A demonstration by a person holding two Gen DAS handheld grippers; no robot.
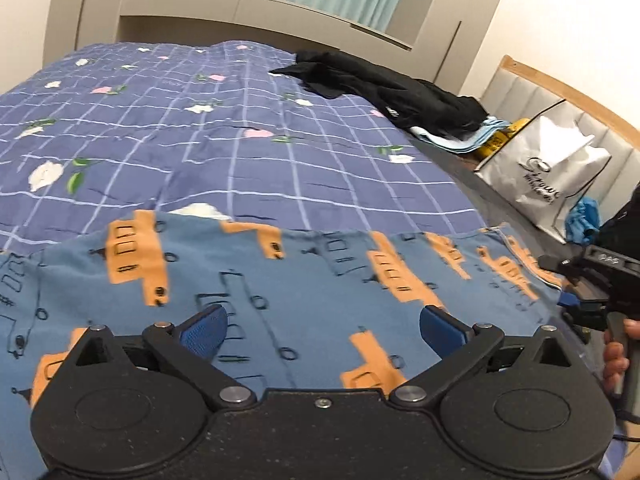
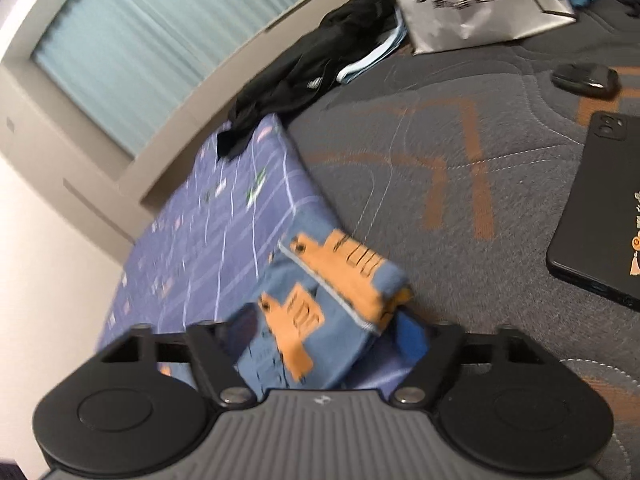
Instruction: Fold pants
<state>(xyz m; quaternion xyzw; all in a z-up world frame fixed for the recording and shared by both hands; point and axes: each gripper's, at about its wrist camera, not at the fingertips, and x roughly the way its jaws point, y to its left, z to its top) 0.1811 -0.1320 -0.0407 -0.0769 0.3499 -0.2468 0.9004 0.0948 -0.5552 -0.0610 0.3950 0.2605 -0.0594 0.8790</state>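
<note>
On the quilt, your left gripper [image 1: 322,326] gapes, released, above the blue orange-printed cotton pants [image 1: 280,280]; your right gripper [image 2: 320,336] only straddles their bunched corner, which may slip free.

I count one pair of pants [image 1: 304,292] at the bed's near edge, two grippers [image 1: 322,326], one quilt [image 1: 200,120], one black garment [image 1: 384,84], one bag [image 1: 548,168], one phone [image 2: 600,208], and perhaps one mouse [image 2: 584,78], blurred.
</note>
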